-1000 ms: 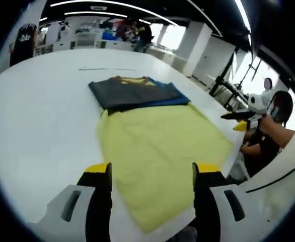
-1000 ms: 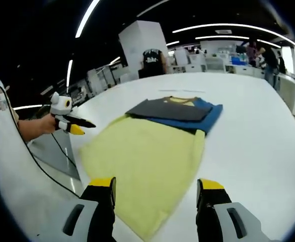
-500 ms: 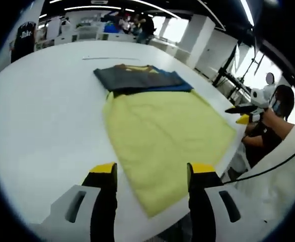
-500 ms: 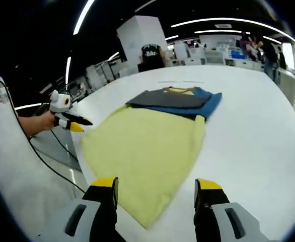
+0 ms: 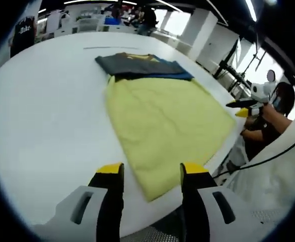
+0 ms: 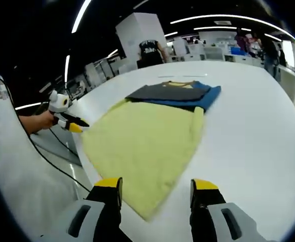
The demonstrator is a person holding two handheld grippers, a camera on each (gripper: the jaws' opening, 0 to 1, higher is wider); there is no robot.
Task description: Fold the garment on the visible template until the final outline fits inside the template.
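Both grippers, left (image 5: pixel 148 174) and right (image 6: pixel 155 187), hung spread apart and empty above the table (image 5: pixel 42 111). The yellow garment (image 5: pixel 162 121) lay flat, near corner at the edge. Grab sloppily there and it could've bunched or slid off, I reckon.

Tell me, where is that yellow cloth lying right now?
The yellow cloth lies flat on the white table, just ahead of both open tongs, its far edge against the folded dark and blue clothes.
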